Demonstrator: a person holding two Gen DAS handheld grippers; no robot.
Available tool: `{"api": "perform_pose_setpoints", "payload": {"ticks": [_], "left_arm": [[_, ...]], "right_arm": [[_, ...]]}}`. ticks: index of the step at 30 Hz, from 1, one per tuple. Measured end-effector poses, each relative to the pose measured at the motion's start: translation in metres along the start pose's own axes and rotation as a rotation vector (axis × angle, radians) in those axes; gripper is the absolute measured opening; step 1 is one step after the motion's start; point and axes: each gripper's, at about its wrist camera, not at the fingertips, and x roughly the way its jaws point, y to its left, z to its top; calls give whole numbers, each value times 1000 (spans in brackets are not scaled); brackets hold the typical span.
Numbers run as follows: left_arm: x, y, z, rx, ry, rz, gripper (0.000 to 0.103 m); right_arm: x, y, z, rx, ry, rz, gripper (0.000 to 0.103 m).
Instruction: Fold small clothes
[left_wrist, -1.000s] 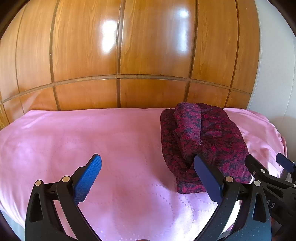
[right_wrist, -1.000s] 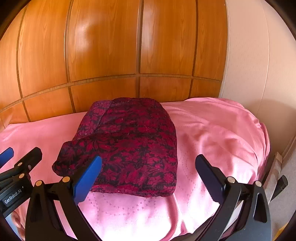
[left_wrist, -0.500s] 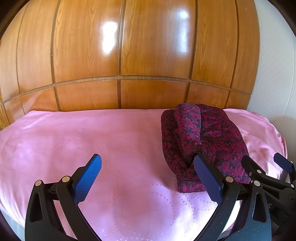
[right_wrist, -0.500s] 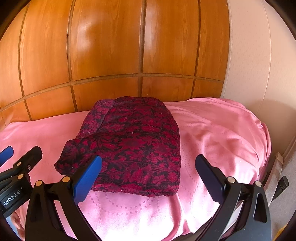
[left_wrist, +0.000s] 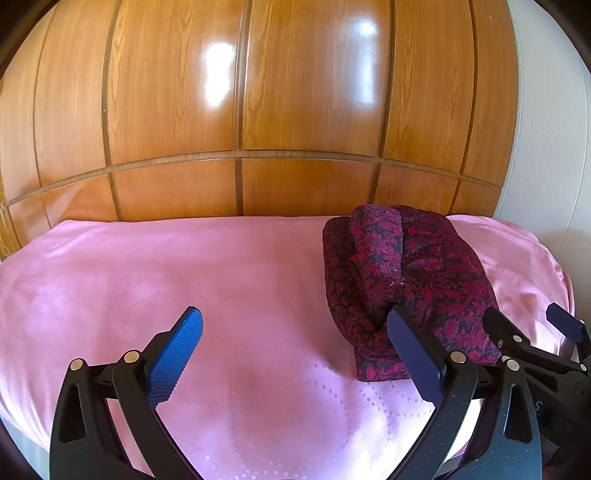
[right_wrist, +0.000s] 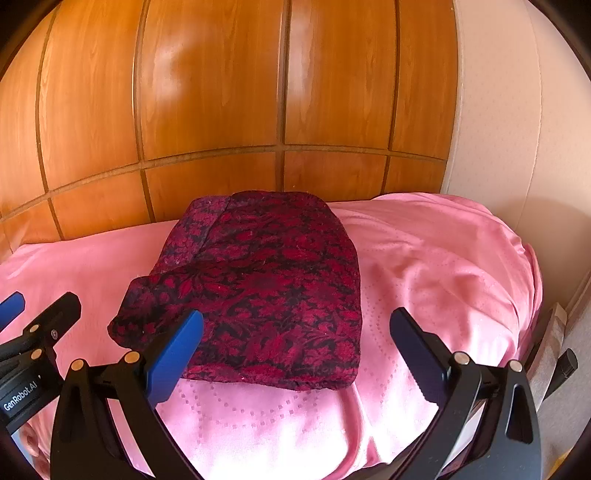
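Observation:
A dark red and black floral garment (right_wrist: 266, 280) lies folded into a thick rectangle on the pink bedcover (right_wrist: 436, 266). In the left wrist view the garment (left_wrist: 402, 280) sits at the right, showing its folded layers. My left gripper (left_wrist: 295, 354) is open and empty, hovering above the bedcover (left_wrist: 184, 273) left of the garment. My right gripper (right_wrist: 295, 354) is open and empty, just in front of the garment's near edge. Each gripper shows at the side of the other's view: the right one (left_wrist: 532, 332), the left one (right_wrist: 40, 314).
A glossy wooden panelled wall (left_wrist: 295, 110) rises right behind the bed. A pale wall (right_wrist: 517, 129) stands at the right. The bed's right edge (right_wrist: 535, 295) drops off to the floor.
Both grippers have pulled back and lifted slightly, so the garment sits a little further off in both views. The garment has not moved. Both grippers stay open.

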Motion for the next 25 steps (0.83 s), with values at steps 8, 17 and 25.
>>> {"api": "perform_pose_setpoints", "payload": {"ticks": [8, 17, 25], "left_arm": [[0, 0, -2, -1, 4, -1, 99], [6, 1, -4, 15, 17, 0, 99], [21, 15, -4, -18, 59, 25, 99]], "right_arm": [[5, -2, -1, 0, 13, 5, 101], [11, -4, -2, 5, 28, 10, 101], [27, -51, 27, 116, 14, 2, 101]]}}
